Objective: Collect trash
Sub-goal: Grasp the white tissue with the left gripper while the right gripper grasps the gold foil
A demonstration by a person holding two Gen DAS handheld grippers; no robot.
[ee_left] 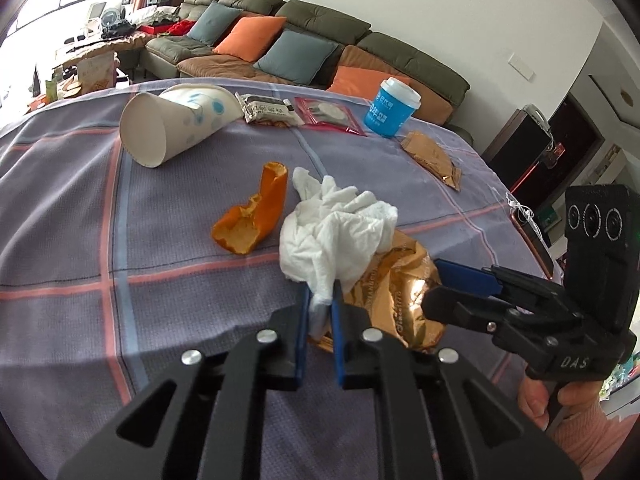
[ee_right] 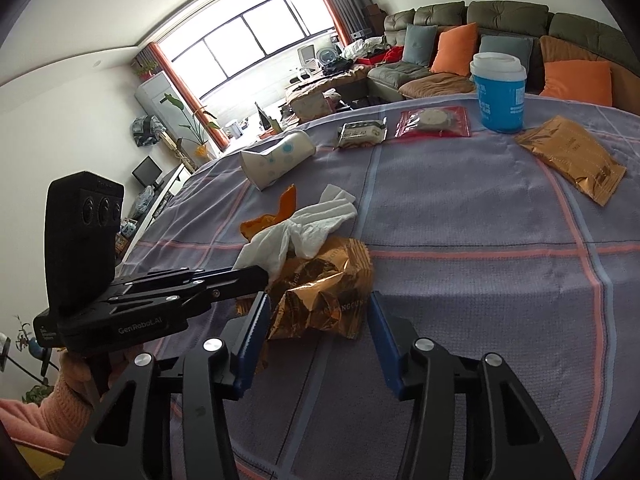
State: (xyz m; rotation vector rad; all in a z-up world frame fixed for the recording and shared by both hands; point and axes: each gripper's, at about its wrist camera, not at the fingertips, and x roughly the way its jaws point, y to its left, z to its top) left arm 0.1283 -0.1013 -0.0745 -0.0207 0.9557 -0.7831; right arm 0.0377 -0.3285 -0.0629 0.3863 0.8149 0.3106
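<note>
The near part of the counter (ee_right: 460, 320) lies bare on both sides of the heap, wide enough for a gripper. In the middle, tissue (ee_left: 340, 224), gold wrapper (ee_right: 320, 292) and orange peel (ee_left: 256, 216) crowd together. Farther back, a tipped paper cup (ee_left: 172, 128), snack packets (ee_left: 268, 110), a blue cup (ee_right: 500, 92) and a flat gold packet (ee_right: 572, 156) form a loose row with gaps between.

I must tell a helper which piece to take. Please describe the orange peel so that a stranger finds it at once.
On the purple checked tablecloth, look just in front of the tipped-over white paper cup. The orange peel lies there, left of the crumpled white tissue. It is the only bright orange, curled scrap; the wrappers nearby are shiny gold.
</note>
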